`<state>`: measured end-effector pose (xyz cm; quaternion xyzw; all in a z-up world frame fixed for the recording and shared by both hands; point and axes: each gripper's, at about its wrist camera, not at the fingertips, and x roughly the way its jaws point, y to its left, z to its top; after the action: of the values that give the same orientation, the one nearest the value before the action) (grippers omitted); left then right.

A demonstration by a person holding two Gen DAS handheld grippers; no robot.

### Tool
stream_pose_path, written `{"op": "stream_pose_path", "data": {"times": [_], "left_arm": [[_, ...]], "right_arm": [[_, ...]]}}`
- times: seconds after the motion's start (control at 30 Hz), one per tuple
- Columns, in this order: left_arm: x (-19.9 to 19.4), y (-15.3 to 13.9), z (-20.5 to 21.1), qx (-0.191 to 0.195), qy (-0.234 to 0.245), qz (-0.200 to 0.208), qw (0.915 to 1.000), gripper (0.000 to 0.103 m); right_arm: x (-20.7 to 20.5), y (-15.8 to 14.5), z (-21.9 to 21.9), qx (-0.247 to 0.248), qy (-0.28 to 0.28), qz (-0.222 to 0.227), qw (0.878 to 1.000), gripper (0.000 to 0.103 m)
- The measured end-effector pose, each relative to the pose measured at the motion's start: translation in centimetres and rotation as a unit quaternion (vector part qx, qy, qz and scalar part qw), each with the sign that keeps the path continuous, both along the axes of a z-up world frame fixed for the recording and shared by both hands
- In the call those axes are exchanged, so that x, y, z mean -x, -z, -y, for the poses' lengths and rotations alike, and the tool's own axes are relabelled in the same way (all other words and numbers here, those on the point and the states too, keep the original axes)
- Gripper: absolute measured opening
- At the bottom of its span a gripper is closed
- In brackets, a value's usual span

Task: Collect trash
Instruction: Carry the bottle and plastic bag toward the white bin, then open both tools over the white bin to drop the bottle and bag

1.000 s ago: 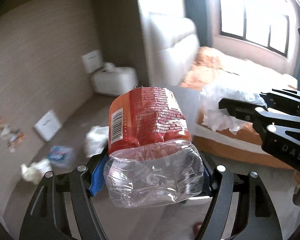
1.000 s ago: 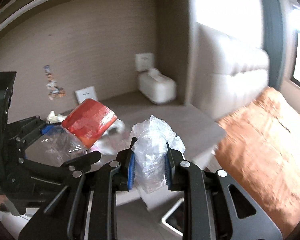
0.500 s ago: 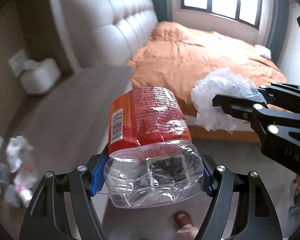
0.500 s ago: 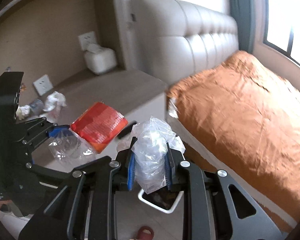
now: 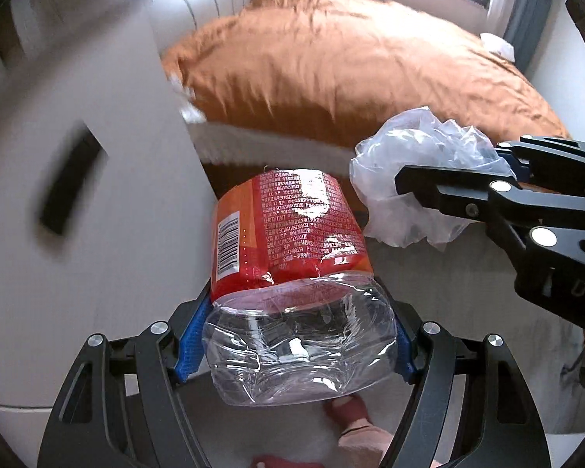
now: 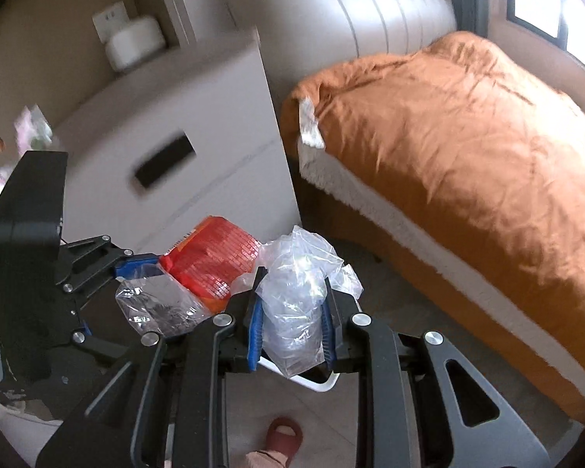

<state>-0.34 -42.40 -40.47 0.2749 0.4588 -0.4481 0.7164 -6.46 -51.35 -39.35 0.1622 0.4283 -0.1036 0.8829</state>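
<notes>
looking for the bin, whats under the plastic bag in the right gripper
Below the crumpled plastic bag clamped in the right gripper, a white bin rim peeks out on the floor. The bag and the gripper cover the bin's inside, so its contents cannot be seen.

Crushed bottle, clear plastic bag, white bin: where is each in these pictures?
Crushed bottle (image 5: 288, 230): left wrist view, on its red label.
Clear plastic bag (image 6: 296, 312): right wrist view, on its crumpled middle.
White bin (image 6: 316, 384): right wrist view, on its rim.
</notes>
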Motion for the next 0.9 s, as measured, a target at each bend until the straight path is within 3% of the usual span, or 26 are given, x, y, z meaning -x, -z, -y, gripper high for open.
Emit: {"op": "stream_pose_path", "data": {"times": [0.17,0.27,0.47,0.63,0.7,0.73,0.77,0.9], "left_arm": [[-0.8,9.7,0.7,-0.020,-0.006,-0.029,0.9994,0.073],[-1.1,14.7,1.1,-0.034,-0.006,-0.037,0.9987,0.073],[-2.2,22.5,1.5,-0.056,-0.017,-0.050,0.9971,0.073],[-2.7,27.8,1.5,-0.077,-0.022,-0.054,0.9953,0.073],[-2.7,29.9,2.0,-0.093,-0.021,-0.068,0.9931,0.074],[-2.8,30.7,2.3,-0.100,-0.024,-0.077,0.9917,0.086],[-2.9,31.5,2.5,-0.103,-0.028,-0.093,0.9900,0.099],[-2.1,31.8,3.4,-0.098,-0.015,-0.073,0.9924,0.098]], "right_arm": [[-2.5,9.6,0.2,-0.007,-0.014,-0.042,0.999,0.025],[-3.4,13.7,0.3,-0.009,-0.018,-0.057,0.998,0.025],[-5.5,22.2,0.3,-0.018,-0.028,-0.079,0.996,0.025],[-7.2,27.4,0.1,-0.014,-0.041,-0.095,0.995,0.027],[-8.0,29.3,-0.1,-0.021,-0.054,-0.111,0.992,0.038],[-8.3,30.1,-0.1,-0.026,-0.062,-0.117,0.991,0.074],[-8.5,30.7,-0.1,-0.021,-0.058,-0.117,0.991,0.099],[-8.7,31.1,0.2,-0.003,-0.057,-0.123,0.991,0.099]]}}
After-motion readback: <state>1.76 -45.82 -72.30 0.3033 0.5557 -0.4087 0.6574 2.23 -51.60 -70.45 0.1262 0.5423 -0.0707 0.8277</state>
